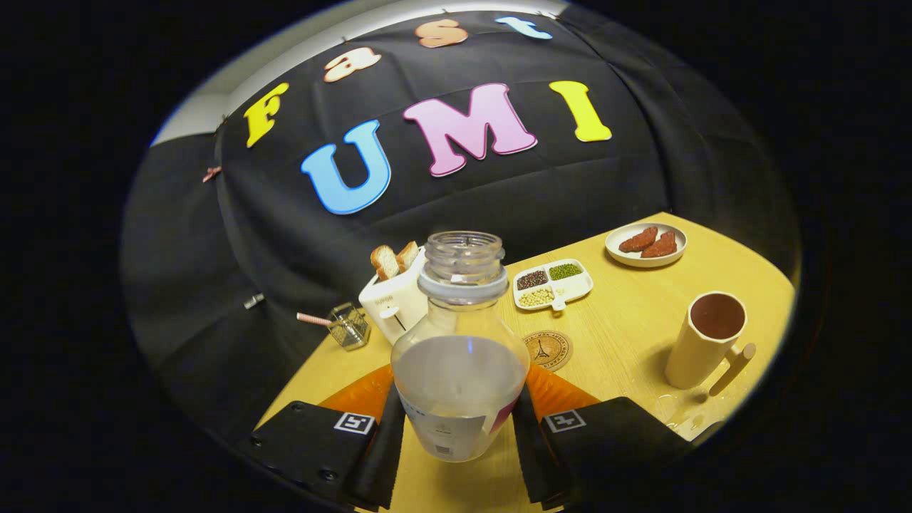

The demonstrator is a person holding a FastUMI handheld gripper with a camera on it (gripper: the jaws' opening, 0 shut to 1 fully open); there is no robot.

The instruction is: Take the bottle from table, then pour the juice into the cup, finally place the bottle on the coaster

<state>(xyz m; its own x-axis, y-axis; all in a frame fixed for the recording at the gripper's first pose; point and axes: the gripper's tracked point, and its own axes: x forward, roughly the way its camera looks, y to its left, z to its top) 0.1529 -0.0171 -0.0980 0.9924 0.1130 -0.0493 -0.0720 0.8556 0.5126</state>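
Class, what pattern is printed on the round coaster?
A tower drawing ringed by lettering, on the coaster, gripper view, beyond the tongs gripping the bottle.

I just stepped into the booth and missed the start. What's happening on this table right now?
The gripper is shut on an uncapped clear bottle, its fingers pressing both sides. The bottle is upright and partly filled with a pale liquid. Beyond it on the yellow table lies a round coaster, with nothing on it. To the right stands a beige cup holding something dark. Farther back sit a toaster with bread, a divided dish and a plate.
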